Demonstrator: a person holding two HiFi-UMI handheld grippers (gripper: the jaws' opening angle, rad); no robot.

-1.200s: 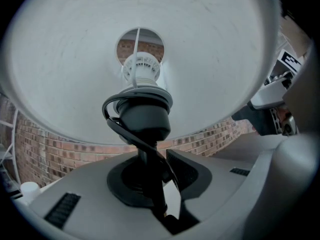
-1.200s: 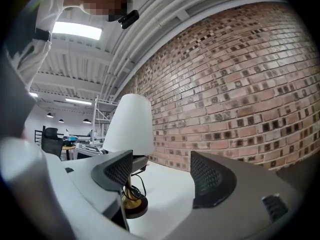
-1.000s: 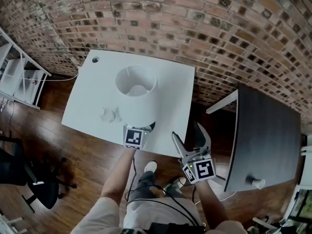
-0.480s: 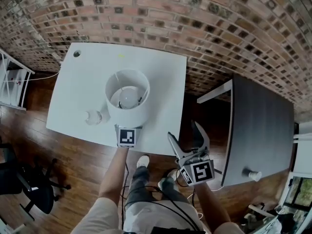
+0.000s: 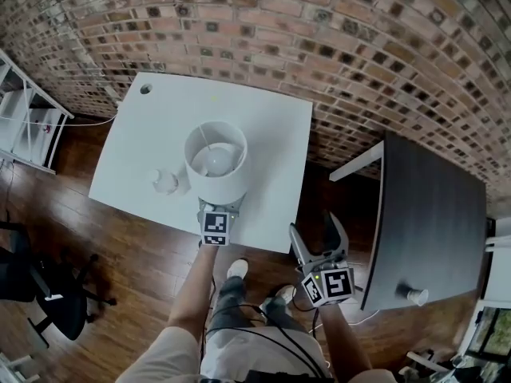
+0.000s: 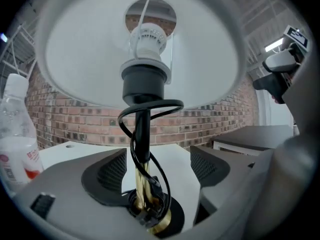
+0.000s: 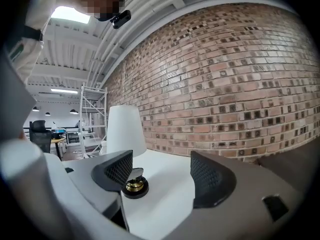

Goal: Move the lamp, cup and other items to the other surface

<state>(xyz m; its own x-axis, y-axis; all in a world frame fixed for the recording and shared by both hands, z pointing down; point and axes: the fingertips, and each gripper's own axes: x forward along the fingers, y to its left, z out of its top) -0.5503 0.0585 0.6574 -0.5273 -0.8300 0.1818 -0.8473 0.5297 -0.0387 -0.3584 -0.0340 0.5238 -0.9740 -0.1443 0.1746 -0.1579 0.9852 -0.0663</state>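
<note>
The left hand-held gripper (image 6: 156, 166) is seen with its jaws spread; they have just been opening, and the lamp's stem (image 6: 141, 176) stands between them without being pressed by either pad. A black cord (image 6: 161, 184) is looped round this stem and runs down to the round base (image 6: 156, 223), which rests on the white tabletop (image 5: 267, 130). The lamp (image 5: 215, 162) is placed upright near the front edge of this tabletop, and a bottle (image 5: 165, 183) is just beside it on the left. The right hand-held gripper (image 5: 319, 242) is held off the front edge, its jaws also apart and nothing between them. Well apart to the right, the cup (image 5: 416, 297) is standing at the near corner of the dark tabletop (image 5: 431, 206), so it is judged as not yet moved. The main risk is judged to be the cord: if the left jaws are drawn back at an angle, the loop could be caught and the lamp pulled over the edge or tipped onto the bottle. The cup could also be pushed off its corner by an approach that is too fast.
</note>
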